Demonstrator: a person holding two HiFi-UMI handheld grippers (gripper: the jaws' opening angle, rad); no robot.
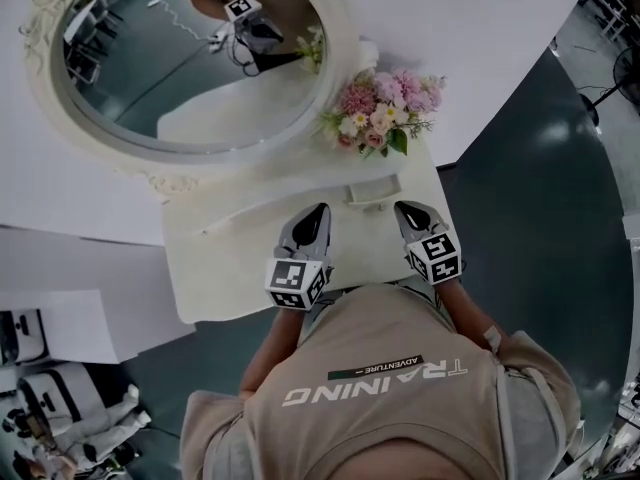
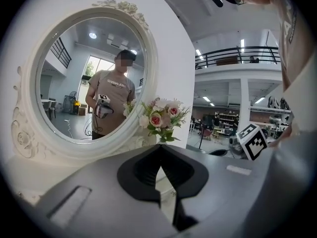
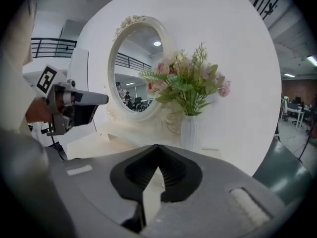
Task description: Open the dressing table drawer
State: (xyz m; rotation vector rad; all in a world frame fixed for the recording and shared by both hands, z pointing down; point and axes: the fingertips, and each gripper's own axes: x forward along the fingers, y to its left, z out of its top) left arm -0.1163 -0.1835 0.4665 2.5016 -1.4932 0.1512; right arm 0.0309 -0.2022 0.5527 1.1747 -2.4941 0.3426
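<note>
The white dressing table (image 1: 240, 258) stands in front of me, its oval mirror (image 1: 190, 58) leaning at the back. No drawer front shows in any view; the table's near edge is covered by my hands and body. My left gripper (image 1: 320, 209) hovers over the table top near the front, jaws shut and empty, tips meeting (image 2: 159, 147). My right gripper (image 1: 404, 206) is beside it to the right, also shut with nothing between the jaws (image 3: 158, 147). Both point toward the mirror (image 2: 91, 78) and the wall.
A white vase of pink and white flowers (image 1: 385, 113) stands at the table's back right, and shows in the right gripper view as the flowers (image 3: 190, 83). A small white box-like piece (image 1: 372, 190) lies just ahead of the grippers. Grey floor (image 1: 540, 228) runs to the right; white boards (image 1: 60, 318) lie to the left.
</note>
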